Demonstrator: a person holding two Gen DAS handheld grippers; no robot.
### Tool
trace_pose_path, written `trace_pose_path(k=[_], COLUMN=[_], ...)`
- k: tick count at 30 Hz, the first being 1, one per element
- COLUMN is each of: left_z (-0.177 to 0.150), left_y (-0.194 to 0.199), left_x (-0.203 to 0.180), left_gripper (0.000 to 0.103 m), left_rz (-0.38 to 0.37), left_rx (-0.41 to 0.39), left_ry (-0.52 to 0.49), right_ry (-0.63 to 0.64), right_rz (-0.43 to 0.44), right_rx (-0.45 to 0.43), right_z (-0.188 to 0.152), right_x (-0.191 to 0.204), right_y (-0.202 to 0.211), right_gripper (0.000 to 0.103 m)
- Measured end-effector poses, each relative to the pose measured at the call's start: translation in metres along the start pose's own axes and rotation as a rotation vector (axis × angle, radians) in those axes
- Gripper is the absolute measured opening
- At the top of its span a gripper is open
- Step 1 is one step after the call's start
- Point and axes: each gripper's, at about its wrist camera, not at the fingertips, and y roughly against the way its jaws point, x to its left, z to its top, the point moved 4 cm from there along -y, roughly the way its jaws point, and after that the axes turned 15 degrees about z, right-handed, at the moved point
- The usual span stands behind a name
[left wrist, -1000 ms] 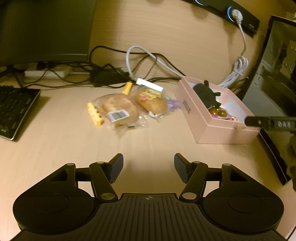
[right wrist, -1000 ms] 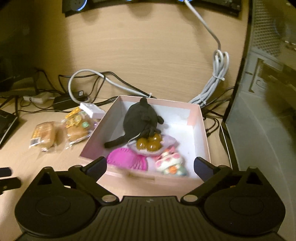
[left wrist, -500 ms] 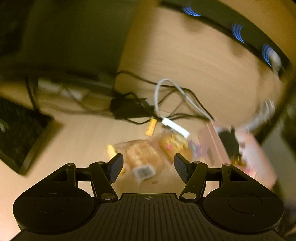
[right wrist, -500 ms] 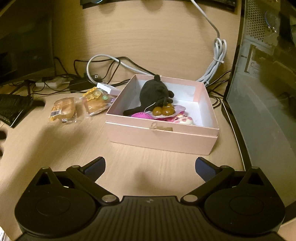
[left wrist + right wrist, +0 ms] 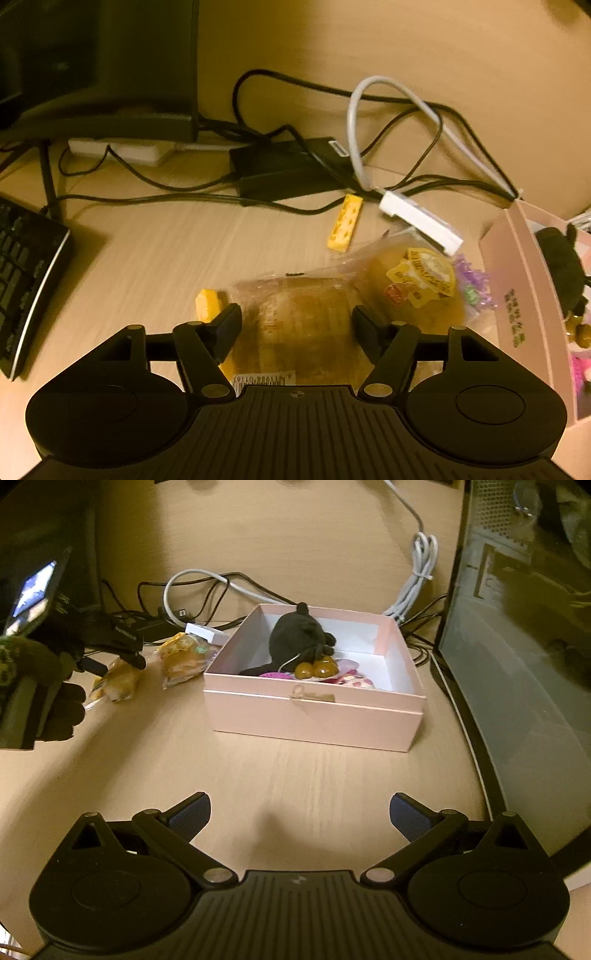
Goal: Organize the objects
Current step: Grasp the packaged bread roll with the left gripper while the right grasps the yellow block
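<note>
Buns (image 5: pixel 299 325) in clear crinkly wrap, two of them, lying on the desk (image 5: pixel 147 251) just left of the pink box (image 5: pixel 314 716), not yet packed; one sits between the spread fingers of the left gripper (image 5: pixel 295 325), ungripped as far as can be judged, the other (image 5: pixel 421 288), with a yellow sticker, lies touching it on the box side. Also loose: two yellow studded bricks, one (image 5: pixel 345 223) up near the cables, one (image 5: pixel 208 302) partly hidden beside the left finger. Already in the box: black plush (image 5: pixel 295 637), soft and rounded, two glossy amber beads (image 5: pixel 316 668), pink and patterned bits against the front wall. Judged roughly half done, with buns and bricks left to go in. Box is stiff card, square, matte, with a small tag on the front, open on top. Wrap looks slippery and easy to crush, bread inside soft; bricks hard and small. Right gripper (image 5: pixel 299 814) open wide over bare wood-grain desk in front of the box, holding nothing. White adapter (image 5: pixel 421 223) on a grey cable touching the far bun's wrap; black cables tangled behind; keyboard (image 5: pixel 26 291) at far left
</note>
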Motion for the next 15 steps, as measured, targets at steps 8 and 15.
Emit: trace_pose_path(k=[8,15], left_z=[-0.007,-0.036], left_y=[0.015,0.065], left_x=[0.003,0.036], left_gripper=[0.057,0.056], left_rz=[-0.032,-0.17], left_rx=[-0.056,-0.046], left_ry=[-0.007,0.068], right_ry=[-0.031,0.012], right_rz=[-0.027,0.032], right_rx=[0.006,0.013], right_z=[-0.001,0.016], right_x=[-0.012,0.005], right_y=[-0.001,-0.022], right_gripper=[0.103,0.103])
